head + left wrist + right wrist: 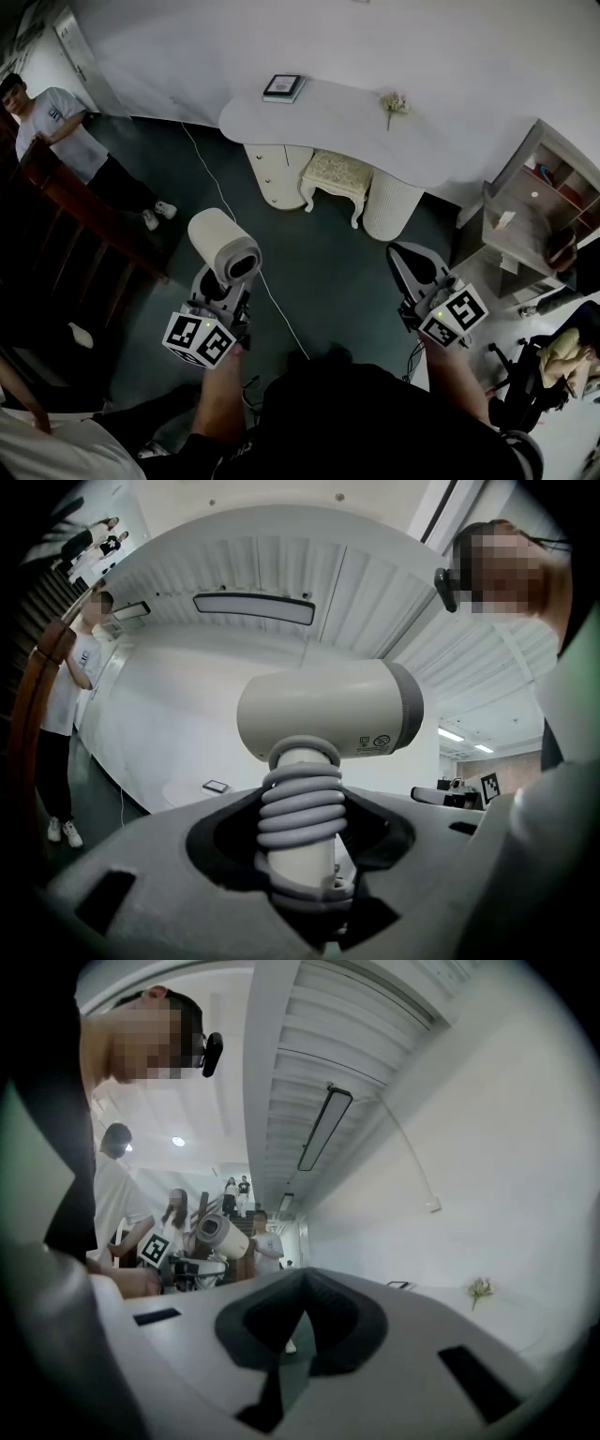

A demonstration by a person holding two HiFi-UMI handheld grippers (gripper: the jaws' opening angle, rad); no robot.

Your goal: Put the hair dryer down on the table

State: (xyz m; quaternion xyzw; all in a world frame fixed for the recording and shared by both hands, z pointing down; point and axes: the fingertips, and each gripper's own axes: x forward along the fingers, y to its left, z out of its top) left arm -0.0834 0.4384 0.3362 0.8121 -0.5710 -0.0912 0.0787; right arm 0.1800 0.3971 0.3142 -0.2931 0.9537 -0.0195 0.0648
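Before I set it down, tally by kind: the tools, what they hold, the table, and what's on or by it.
Tools: 2, left tool and right tool
Hair dryers: 1
Tables: 1
Stools: 1
Flower sprigs: 1
Tablet-like slabs: 1
Total: 7

White curved table [328,117], a dark-framed tablet [283,87] at its left end, a flower sprig [394,103] further right

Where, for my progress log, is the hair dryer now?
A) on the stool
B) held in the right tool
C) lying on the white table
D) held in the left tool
D: the left tool grips the hair dryer by its handle, well short of the table.
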